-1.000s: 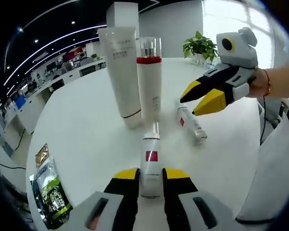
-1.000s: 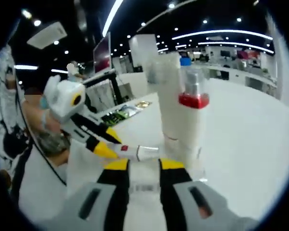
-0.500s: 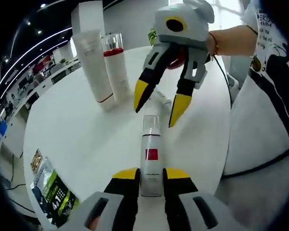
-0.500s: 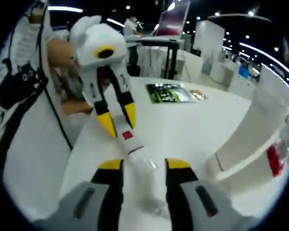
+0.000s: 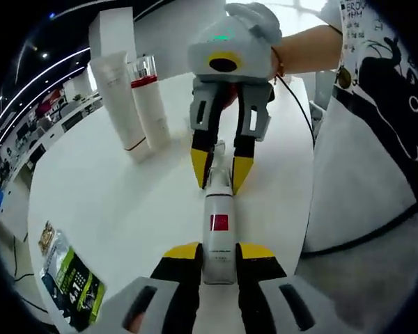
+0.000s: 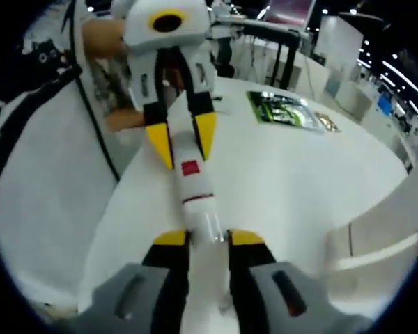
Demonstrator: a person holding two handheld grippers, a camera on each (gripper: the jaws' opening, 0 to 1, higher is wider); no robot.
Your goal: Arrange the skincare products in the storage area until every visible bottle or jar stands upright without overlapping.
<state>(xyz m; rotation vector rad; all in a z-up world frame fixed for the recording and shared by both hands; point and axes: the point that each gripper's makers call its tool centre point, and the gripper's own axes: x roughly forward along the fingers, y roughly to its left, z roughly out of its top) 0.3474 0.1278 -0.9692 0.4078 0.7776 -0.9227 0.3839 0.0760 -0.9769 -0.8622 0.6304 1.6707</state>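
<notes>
A white bottle (image 5: 218,233) with a red square label and a clear cap lies lengthwise between both grippers, off the table. My left gripper (image 5: 219,252) is shut on its base end. Coming in from the top of the left gripper view, my right gripper (image 5: 220,169) closes its yellow tips on the clear cap. In the right gripper view the same bottle (image 6: 194,182) runs from my right gripper (image 6: 207,239) up to the left gripper (image 6: 182,139). A tall white tube (image 5: 118,97) and a white bottle with a red band (image 5: 150,104) stand upright side by side on the round table.
The white round table (image 5: 111,202) has a green snack packet (image 5: 70,285) near its edge, also seen as a green packet (image 6: 282,111) in the right gripper view. A person in a white printed shirt (image 5: 376,139) stands close by. The white tube (image 6: 383,236) rises at the right.
My right gripper swung round to face the left gripper, lined up with the bottle, and its jaws narrowed onto the clear cap. The left gripper kept its hold on the bottle.
</notes>
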